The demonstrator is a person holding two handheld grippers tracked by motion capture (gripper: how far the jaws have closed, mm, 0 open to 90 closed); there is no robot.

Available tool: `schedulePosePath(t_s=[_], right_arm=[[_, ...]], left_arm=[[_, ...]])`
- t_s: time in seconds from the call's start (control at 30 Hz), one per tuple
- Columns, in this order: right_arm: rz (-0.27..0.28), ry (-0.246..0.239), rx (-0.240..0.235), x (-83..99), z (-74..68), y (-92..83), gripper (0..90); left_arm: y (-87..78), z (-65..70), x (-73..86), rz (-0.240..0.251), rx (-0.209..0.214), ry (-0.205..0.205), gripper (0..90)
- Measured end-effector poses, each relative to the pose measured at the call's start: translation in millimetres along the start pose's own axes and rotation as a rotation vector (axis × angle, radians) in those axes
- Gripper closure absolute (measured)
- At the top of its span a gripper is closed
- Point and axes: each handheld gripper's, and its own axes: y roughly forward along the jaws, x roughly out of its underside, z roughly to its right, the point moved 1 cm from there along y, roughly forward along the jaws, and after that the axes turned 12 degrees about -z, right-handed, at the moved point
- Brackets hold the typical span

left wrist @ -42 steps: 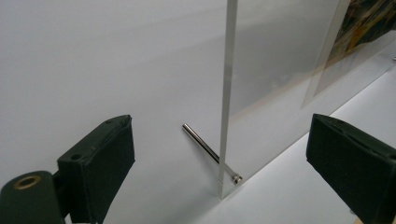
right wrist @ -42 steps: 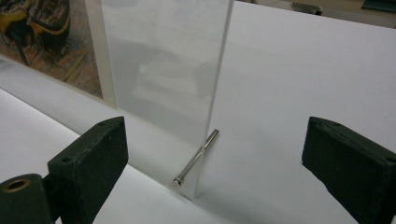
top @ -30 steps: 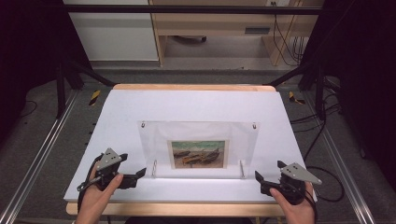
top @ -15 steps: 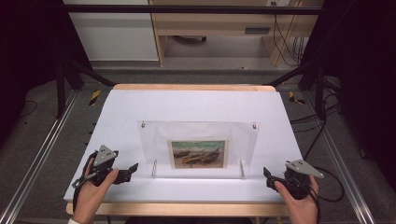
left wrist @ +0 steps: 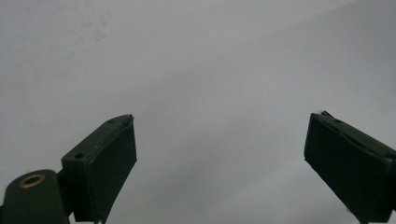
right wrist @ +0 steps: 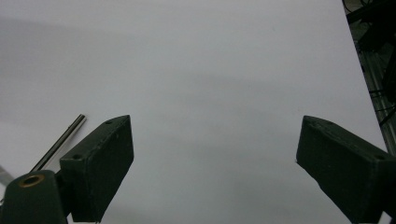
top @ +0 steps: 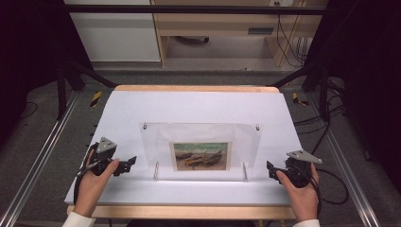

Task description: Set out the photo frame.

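Here, my left gripper (top: 126, 165) & right gripper (top: 271, 170), jaws wide apart, nothing held, flank the clear acrylic photo frame (top: 201, 151) mid-table. I'd approach both edges evenly, w/ care.

Left gripper (top: 128, 163) and right gripper (top: 270, 168) (both hand-held) low, jaws spread wide.

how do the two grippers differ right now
The left gripper sits left of the clear frame, its grey plate tilted up; the right gripper sits right of it, its plate lying flatter. The right gripper's camera catches a metal rod. Both are open, holding nothing.
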Motion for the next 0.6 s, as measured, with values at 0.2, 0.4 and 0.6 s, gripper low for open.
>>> schedulePosePath(t_s=[0.2,0.4,0.6], right_arm=[[-0.020,0.027,0.006,-6.8,1.2,12.5,11.6],[-0.022,0.050,0.025,-13.5,0.7,23.3,12.5],[-0.021,0.000,0.061,-8.1,-3.0,20.6,12.6]], left_arm=[[9.6,-10.9,-7.1,-0.007,-0.009,-0.026,8.7],[15.7,-9.2,-1.5,-0.027,-0.073,0.005,8.3],[10.0,-4.8,7.9,-0.016,-0.085,0.022,7.7]])
